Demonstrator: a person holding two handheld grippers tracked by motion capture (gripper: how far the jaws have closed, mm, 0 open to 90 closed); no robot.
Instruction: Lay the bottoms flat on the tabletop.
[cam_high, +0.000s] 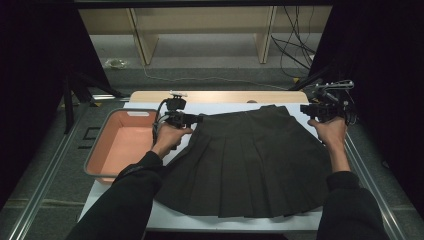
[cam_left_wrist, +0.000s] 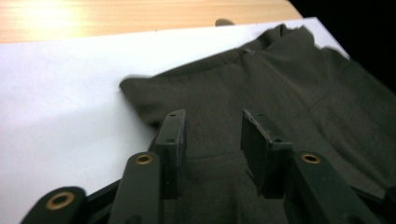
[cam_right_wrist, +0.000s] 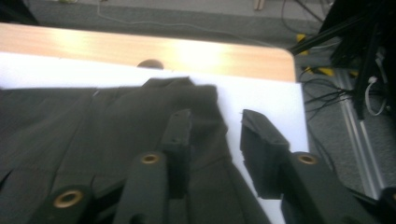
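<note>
Looks like a lab / recording rig, not a home: black curtains (cam_high: 30, 75) on both sides, aluminium frame rails (cam_high: 45, 170) round the tabletop (cam_high: 220, 96), loose cables (cam_high: 295, 45) on grey floor (cam_high: 210, 62), bare wood shelving (cam_high: 200, 25) behind.

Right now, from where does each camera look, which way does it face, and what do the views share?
High view: above the person's side, facing forward and down on the skirt and tray; forearms, left gripper, right gripper show.
Left gripper view: rides the left gripper, facing the waistband's corner; open jaws show.
Right gripper view: rides the right gripper, facing the other corner; open jaws show.
Shared: skirt, white sheet.
</note>
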